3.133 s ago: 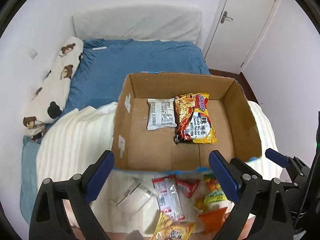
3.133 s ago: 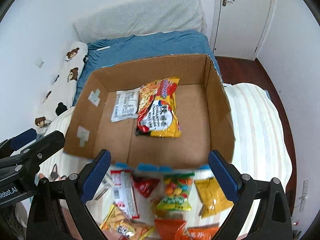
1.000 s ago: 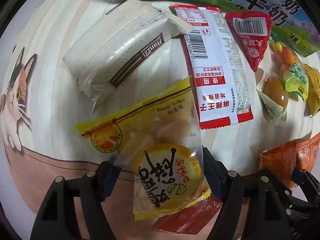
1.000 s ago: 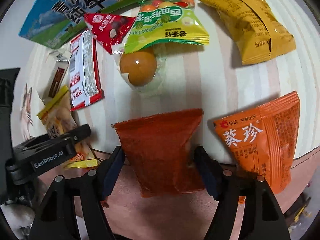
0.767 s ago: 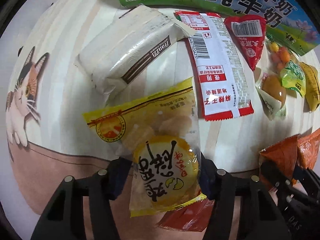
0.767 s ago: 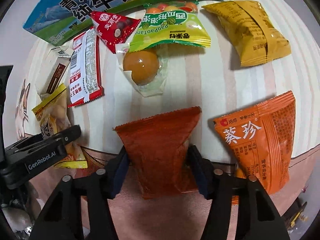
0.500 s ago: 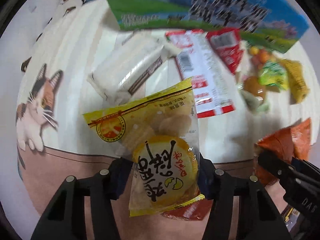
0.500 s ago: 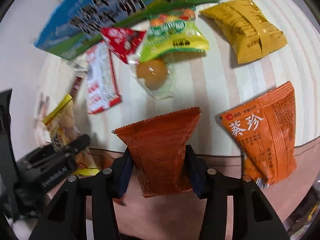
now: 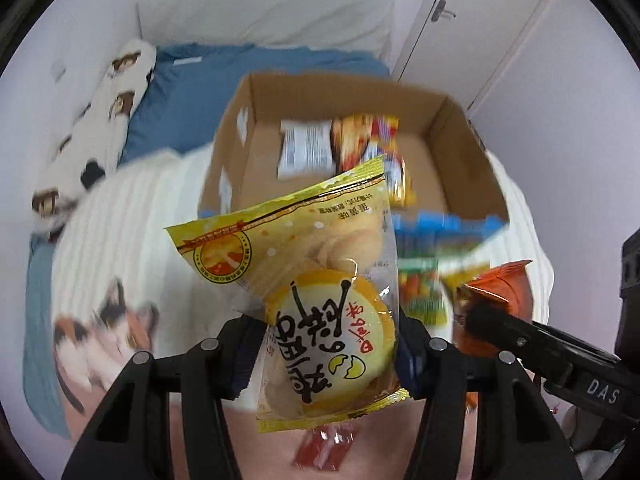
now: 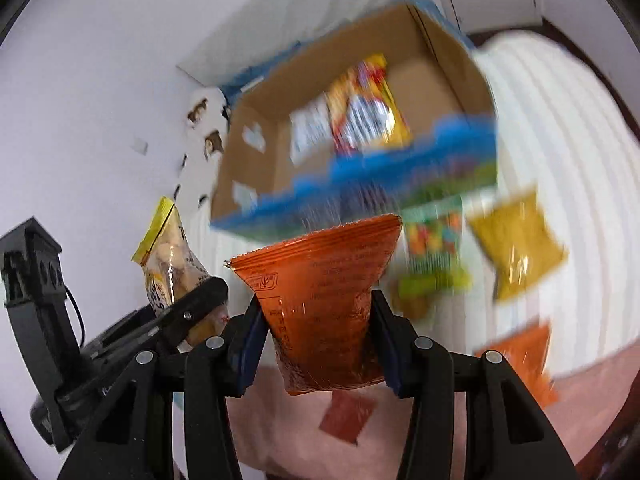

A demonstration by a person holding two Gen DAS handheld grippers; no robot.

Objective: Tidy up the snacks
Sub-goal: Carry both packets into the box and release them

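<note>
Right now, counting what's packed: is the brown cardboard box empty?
Not empty. The brown cardboard box holds a white packet and a yellow-red noodle packet on its floor.

Both wrist cameras look steeply down along their fingers from above the bed, with packets close to the lenses. The cardboard box point(image 9: 352, 148) sits at twelve o'clock in the left view and at one o'clock point(image 10: 360, 112) in the right.

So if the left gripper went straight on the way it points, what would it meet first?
Probably the near wall of the cardboard box, just beyond the yellow packet that the left gripper holds; depth is unclear in the blur.
</note>
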